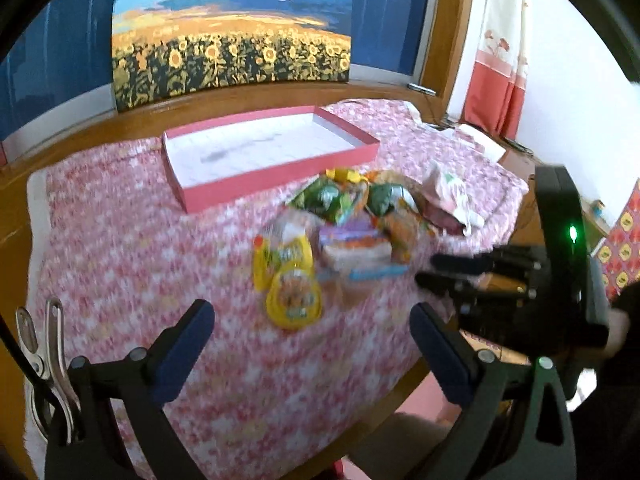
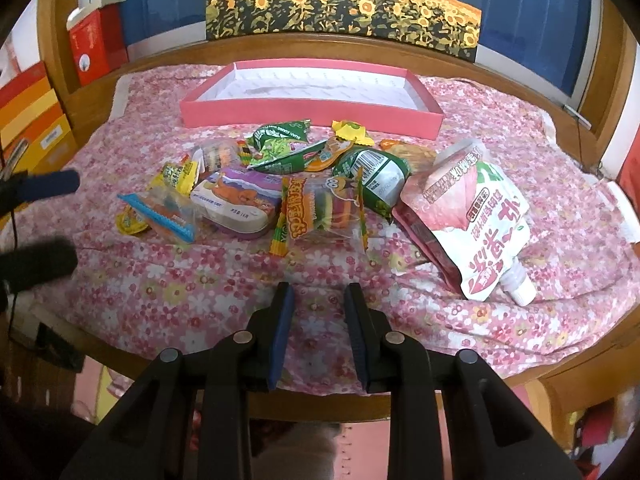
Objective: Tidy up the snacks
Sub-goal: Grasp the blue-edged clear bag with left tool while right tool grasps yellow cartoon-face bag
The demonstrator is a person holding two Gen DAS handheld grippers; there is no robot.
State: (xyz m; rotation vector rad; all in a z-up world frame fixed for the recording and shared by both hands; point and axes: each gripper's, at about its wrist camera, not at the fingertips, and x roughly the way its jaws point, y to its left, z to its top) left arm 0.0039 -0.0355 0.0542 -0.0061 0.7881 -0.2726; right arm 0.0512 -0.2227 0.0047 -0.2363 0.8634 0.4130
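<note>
You've got one bench (image 2: 168,292) under a pink floral cloth, with one painting (image 2: 340,4) propped behind it. One pink box (image 2: 304,114), open and empty, sits at the far side. The snack pile (image 2: 280,184) lies just in front of the box, none of it inside. One white-and-pink pouch (image 2: 476,216) lies at the pile's right end, spout toward you. One purple tin (image 2: 236,200) sits mid-pile, with one burger gummy bag (image 2: 324,210) touching its right side. I count three green packs (image 2: 372,178), but they overlap and the count is shaky.

Left view is motion-blurred, so labels are unreadable there; the right view is sharp. Only the left view shows the metal clip (image 1: 48,360) at its left edge.

Your left tool (image 1: 312,336) has its jaws wide apart, nothing between them. Your right tool (image 2: 318,320) stands narrowly apart, empty, over bare cloth near the pile.
</note>
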